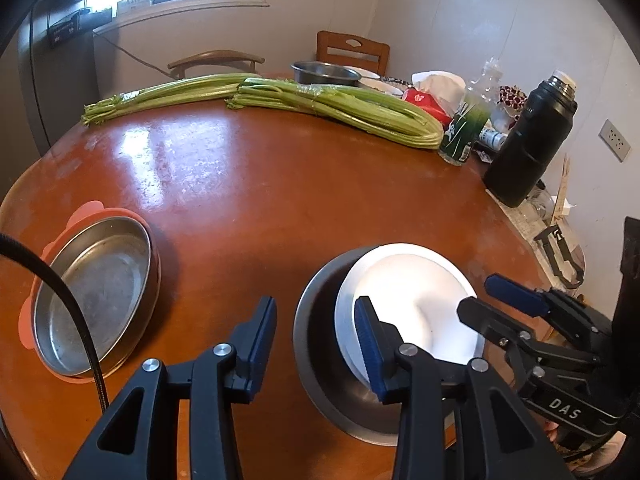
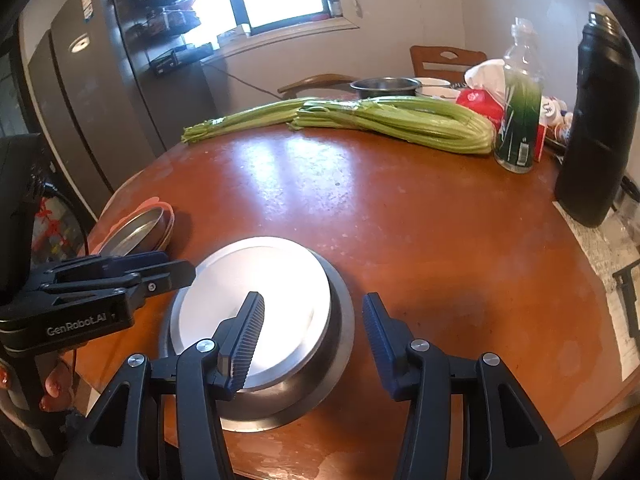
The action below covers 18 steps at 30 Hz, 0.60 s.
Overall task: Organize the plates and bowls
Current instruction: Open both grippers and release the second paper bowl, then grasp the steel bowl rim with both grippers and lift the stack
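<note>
A white plate (image 1: 416,300) lies inside a steel bowl (image 1: 316,344) near the table's front edge; both show in the right wrist view, plate (image 2: 272,280) in bowl (image 2: 340,320). A shallow steel dish (image 1: 96,292) sits on a pink lid (image 1: 84,212) at the left, and shows in the right wrist view (image 2: 136,232). My left gripper (image 1: 316,340) is open and empty, its right finger over the bowl's left rim. My right gripper (image 2: 312,332) is open and empty, astride the bowl's right rim; it shows in the left wrist view (image 1: 480,296).
Two celery bundles (image 1: 340,108) lie across the far side of the round wooden table (image 1: 280,184). A steel pot (image 1: 326,72), tissue pack (image 1: 428,98), green bottle (image 1: 464,128) and black thermos (image 1: 528,140) stand at the back right. Chairs and a fridge (image 2: 88,96) are behind.
</note>
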Motion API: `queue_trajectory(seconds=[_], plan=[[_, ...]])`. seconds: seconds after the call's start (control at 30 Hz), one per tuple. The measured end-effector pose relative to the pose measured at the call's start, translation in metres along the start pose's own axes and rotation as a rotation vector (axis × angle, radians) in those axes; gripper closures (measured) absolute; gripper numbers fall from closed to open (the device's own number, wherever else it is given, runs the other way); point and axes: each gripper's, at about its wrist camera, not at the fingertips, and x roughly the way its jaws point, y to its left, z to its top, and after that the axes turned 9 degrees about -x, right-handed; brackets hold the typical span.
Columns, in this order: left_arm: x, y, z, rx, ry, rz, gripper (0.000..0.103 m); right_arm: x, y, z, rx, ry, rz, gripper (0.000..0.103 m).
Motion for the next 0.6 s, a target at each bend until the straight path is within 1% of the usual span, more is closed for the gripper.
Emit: queue_trajectory(seconds=[0.07, 0.13, 0.47, 0.5, 0.53, 0.6], plan=[[0.0, 0.0, 0.001, -0.003, -0.006, -0.015, 0.062, 0.002, -0.002, -0.002, 0.012, 0.009, -0.001, 0.05], [0.004, 0.0, 0.001, -0.007, 0.005, -0.019, 0.061, 0.005, -0.004, -0.004, 0.024, 0.018, 0.002, 0.05], [0.026, 0.0, -0.003, -0.02, 0.054, -0.007, 0.061, 0.019, -0.01, -0.009, 0.069, 0.055, 0.03, 0.049], [0.028, 0.002, -0.004, -0.025, 0.057, -0.01, 0.06, 0.019, -0.011, -0.009, 0.075, 0.054, 0.036, 0.045], [0.029, 0.002, -0.003, -0.027, 0.059, -0.014, 0.06, 0.02, -0.012, -0.01, 0.082, 0.058, 0.037, 0.042], [0.031, 0.001, -0.004, -0.027, 0.061, -0.017, 0.059, 0.023, -0.012, -0.01, 0.086, 0.065, 0.044, 0.041]])
